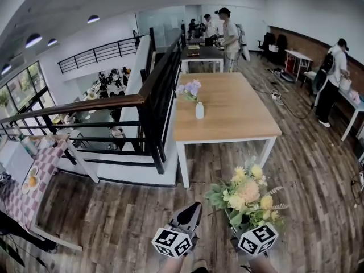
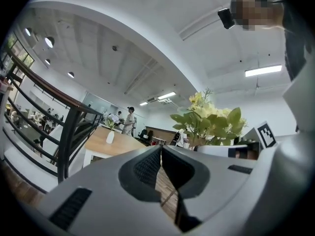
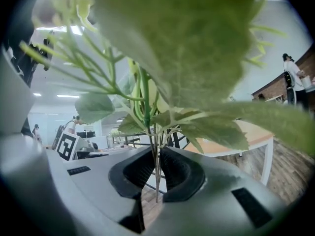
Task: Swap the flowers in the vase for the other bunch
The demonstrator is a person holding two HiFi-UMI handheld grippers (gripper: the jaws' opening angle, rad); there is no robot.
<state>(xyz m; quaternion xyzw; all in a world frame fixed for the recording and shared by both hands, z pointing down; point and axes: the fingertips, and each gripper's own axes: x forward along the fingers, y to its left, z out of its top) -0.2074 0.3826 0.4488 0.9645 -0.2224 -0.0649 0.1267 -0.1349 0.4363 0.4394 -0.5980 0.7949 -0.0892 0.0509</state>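
The jaws of the right gripper are clenched on the thin green stems of the yellow bunch. The bunch stands upright out of the jaws, its leaves and blooms spreading above and ahead of the tips. The jaws of the left gripper are pressed together with nothing between them.

Both grippers are held level and side by side at the near edge of the head view. They point toward the far side of the room, with their marker cubes nearest the person. Under them lies the wooden floor.

The vase is well apart from both pairs of jaws, far ahead and a little to the left. It stands upright on the wooden surface near its left edge and holds lilac flowers. A dark railing runs along the left side of the surface. Farther off, a person stands by another table.
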